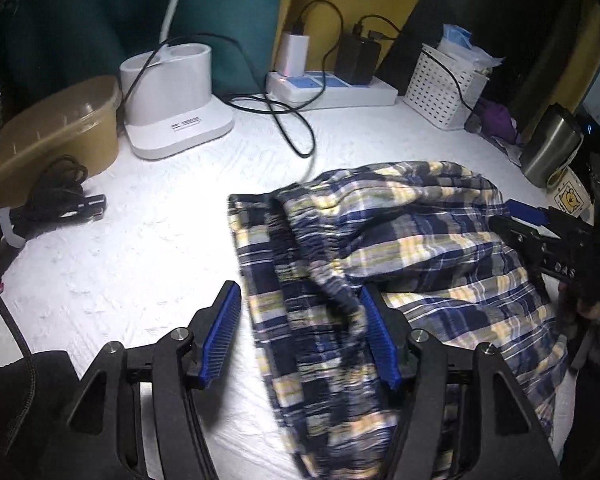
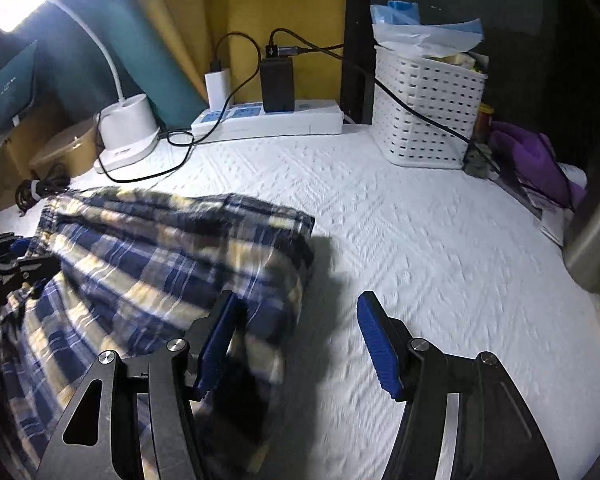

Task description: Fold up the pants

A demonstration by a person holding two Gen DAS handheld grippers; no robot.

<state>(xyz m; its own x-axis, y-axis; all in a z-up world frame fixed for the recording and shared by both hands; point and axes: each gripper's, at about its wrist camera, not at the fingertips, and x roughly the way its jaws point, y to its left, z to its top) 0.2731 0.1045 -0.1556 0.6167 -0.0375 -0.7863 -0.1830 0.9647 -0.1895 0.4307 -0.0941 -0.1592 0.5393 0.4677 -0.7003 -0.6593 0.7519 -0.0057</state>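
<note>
Clearly, in the left wrist view the plaid pants (image 1: 380, 264) lie bunched on the white tabletop (image 1: 148, 248), running from centre toward 4 o'clock. The left gripper (image 1: 300, 328) has its fingers (image 1: 220, 340) spread wide, with a fold of cloth loose between them and nothing pinched. The person would do well to close on a single edge, not the bunch.

In the right wrist view the pants sit at 9 o'clock. The right gripper (image 2: 300, 340) is open too, its left finger against the cloth edge and its right over bare tabletop. It should shift toward 9 o'clock before it grips.
</note>
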